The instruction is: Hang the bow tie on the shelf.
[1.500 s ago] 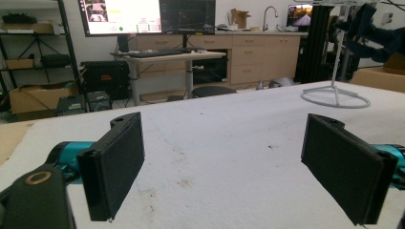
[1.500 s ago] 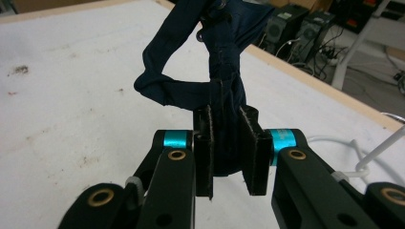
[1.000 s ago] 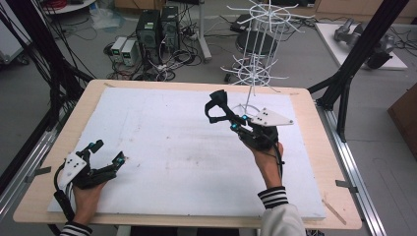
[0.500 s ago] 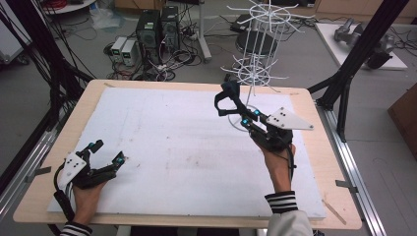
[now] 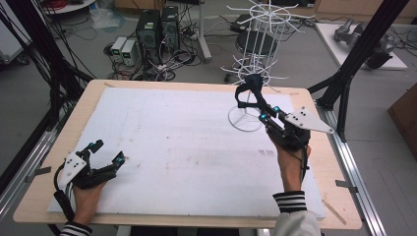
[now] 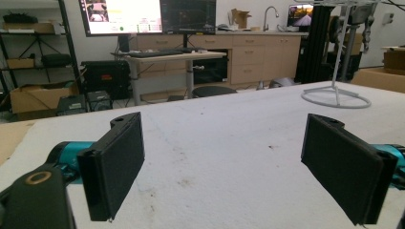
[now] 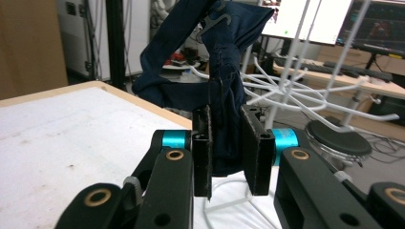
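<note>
A rectangular table with a pale wooden top (image 5: 54, 162) carried the work. Nearly all of that top was covered by a large white foam-like sheet (image 5: 187, 147), which left a narrow border of bare wood on every side. The sheet bore faint grey smudges and a few small dark specks near its middle, and in the left gripper view it (image 6: 229, 157) looked rough and stained. On the far right part of the sheet stood a white wire rack (image 5: 255, 64), its round ring-shaped base (image 5: 244, 119) resting flat on the white surface, with a thin upright pole rising from it.
</note>
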A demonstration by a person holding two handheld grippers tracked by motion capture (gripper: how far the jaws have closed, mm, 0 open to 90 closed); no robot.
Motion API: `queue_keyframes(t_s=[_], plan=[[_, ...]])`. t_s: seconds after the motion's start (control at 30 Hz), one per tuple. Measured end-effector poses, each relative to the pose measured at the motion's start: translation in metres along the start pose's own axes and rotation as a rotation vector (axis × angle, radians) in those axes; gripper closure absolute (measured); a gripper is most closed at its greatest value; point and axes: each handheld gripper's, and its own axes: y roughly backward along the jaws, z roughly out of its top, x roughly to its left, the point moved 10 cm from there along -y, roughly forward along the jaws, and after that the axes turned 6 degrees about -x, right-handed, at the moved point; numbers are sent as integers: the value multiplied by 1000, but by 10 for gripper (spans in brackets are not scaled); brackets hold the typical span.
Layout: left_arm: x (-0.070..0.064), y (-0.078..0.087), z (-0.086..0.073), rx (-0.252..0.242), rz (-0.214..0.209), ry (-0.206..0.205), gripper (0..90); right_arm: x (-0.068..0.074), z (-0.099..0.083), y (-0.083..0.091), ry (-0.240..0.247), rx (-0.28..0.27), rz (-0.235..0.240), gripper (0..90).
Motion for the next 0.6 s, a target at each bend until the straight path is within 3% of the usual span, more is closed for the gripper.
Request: queue_keyframes(t_s=[0.3,0.6], plan=[[0,0,0,-1,-1,1,150,-13,-7,-2,-21,8,-42,763],[0,0,0,-2,-1,2,150,-19,-14,-12,-36,26,-53,763]])
